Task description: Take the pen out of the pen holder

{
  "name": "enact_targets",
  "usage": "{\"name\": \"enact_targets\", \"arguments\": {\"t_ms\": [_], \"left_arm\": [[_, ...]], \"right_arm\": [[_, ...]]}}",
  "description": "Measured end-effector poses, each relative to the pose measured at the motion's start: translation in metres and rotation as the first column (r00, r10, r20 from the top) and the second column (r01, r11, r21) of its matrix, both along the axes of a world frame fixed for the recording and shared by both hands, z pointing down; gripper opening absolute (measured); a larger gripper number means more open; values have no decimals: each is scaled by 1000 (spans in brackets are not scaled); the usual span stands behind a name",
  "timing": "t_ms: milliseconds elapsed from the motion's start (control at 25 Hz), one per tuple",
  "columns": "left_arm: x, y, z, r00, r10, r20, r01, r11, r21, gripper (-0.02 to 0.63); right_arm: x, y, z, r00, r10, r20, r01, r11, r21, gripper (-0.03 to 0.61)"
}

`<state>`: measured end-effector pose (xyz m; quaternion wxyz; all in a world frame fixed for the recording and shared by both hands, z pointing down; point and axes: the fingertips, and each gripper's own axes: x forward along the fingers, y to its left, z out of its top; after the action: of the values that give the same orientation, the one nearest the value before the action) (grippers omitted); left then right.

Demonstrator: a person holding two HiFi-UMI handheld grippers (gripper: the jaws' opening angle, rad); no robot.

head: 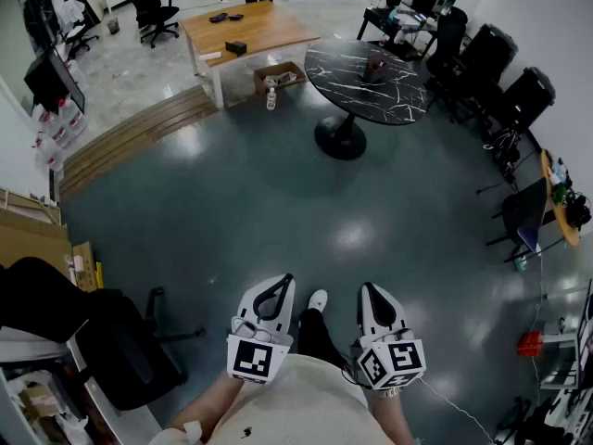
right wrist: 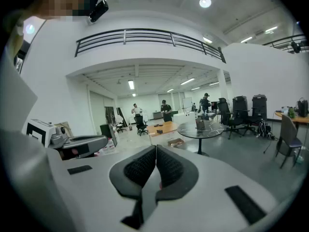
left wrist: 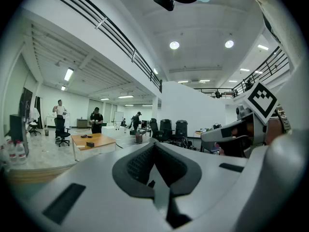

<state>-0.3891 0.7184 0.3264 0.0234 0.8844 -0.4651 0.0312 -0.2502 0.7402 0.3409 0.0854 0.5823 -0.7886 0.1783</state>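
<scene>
left white-and-black two-jaw gripper (head: 283,282): jaws pressed together, empty | right white-and-black two-jaw gripper (head: 367,289): jaws pressed together, empty | both held low, side by side, close before the torso, pointing forward

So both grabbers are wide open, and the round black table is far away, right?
Not open: the left gripper and right gripper are both shut, as each gripper view shows. The round black table is far away.
</scene>
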Motion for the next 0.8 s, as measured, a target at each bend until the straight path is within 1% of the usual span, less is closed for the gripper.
{"name": "enact_targets", "arguments": {"t_ms": [80, 240, 320, 360, 440, 800], "left_arm": [[16, -14, 1, 1000, -12, -23, 12, 1000, -3, 11], [44, -46, -6, 997, -36, -67, 37, 999, 19, 11], [56, -61, -8, 993, -58, -101, 58, 998, -2, 11], [62, -69, -7, 993, -64, -101, 63, 998, -13, 11], [74, -87, -4, 995, -64, -79, 63, 998, -22, 9], [143, -157, -16, 997, -70, -16, 69, 998, -12, 9]], "right_arm": [[16, -11, 2, 1000, -2, 2, 2, 1000, 1, 18], [48, -40, 10, 1000, 9, 14, -9, 1000, -15, 18], [64, -55, 16, 1000, 19, 19, -18, 999, -34, 18], [71, -64, 19, 999, 24, 23, -23, 999, -40, 18], [83, -84, 21, 999, 27, 33, -25, 999, -43, 18], [139, -158, 16, 997, -14, 72, 15, 1000, -23, 18]]}}
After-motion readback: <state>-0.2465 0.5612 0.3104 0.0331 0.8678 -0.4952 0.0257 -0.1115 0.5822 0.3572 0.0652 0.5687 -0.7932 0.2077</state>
